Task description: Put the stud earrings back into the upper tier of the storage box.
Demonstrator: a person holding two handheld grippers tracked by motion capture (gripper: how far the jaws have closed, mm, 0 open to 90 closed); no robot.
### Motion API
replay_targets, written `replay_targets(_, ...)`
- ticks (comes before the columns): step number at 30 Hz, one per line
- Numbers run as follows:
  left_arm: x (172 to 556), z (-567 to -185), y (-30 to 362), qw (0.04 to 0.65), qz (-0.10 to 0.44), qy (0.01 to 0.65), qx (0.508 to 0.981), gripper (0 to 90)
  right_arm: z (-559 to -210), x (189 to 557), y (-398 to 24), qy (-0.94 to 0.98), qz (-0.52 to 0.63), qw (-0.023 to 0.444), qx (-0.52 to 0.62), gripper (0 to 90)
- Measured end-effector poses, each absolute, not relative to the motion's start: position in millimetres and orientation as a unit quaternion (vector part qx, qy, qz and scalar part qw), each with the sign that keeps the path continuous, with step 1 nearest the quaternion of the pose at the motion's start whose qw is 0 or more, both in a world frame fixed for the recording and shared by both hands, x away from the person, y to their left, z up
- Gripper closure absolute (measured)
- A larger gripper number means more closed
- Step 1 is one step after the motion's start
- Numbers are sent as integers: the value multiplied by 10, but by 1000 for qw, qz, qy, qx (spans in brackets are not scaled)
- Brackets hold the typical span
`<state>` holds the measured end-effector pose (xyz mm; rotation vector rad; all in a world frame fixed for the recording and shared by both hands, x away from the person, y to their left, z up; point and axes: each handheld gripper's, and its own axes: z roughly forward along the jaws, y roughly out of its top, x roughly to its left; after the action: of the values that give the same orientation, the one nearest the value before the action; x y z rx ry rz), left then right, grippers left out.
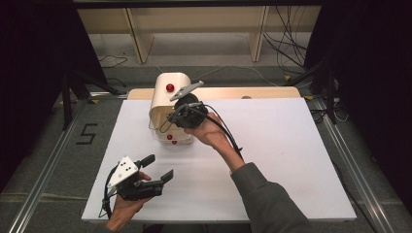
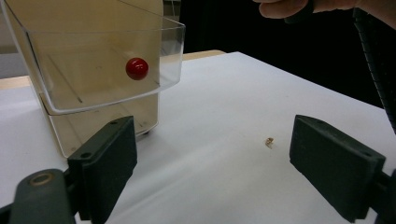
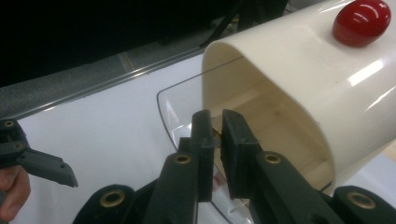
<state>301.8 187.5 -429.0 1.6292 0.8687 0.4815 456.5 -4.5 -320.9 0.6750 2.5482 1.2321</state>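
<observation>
The right gripper (image 3: 214, 135), jaws nearly closed on a small brownish scrap, is poised over the clear drawer (image 3: 175, 119) pulled out of the cream box (image 1: 167, 104) near the table's (image 1: 291, 160) far left edge. Dropping it in seemingly remains; another crumb (image 2: 269, 142) lies between the wide-open, empty left gripper's (image 1: 158, 167) jaws near the front left corner.

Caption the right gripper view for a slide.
Right gripper, jaws nearly shut, poised at the clear drawer of a cream cabinet.

One cream box (image 1: 167, 99), three red knobs (image 1: 170, 88), two grippers (image 1: 158, 173)
</observation>
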Motion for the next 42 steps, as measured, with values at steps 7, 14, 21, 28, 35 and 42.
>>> replay_targets(7, 3019, -4290, 1877, 578, 205, 372, 696, 145, -3275, 4618, 6, 873, 412, 112, 236, 833)
replay_targets(14, 3019, -4291, 1880, 578, 205, 372, 697, 145, -3308, 4623, 38, 875, 413, 99, 234, 749)
replay_targets(21, 3018, -4290, 1882, 578, 205, 373, 696, 145, -3216, 4573, -49, 869, 426, 97, 231, 638)
replay_targets(28, 3019, -4291, 1880, 578, 205, 372, 697, 145, -3118, 4494, -282, 861, 439, 105, 236, 501)
replay_targets(35, 3019, -4293, 1880, 577, 205, 373, 697, 145, -3104, 4372, -582, 853, 446, 115, 245, 431)
replay_targets(42, 3022, -4296, 1876, 576, 205, 374, 698, 145, -3187, 4218, -937, 852, 442, 120, 254, 400)
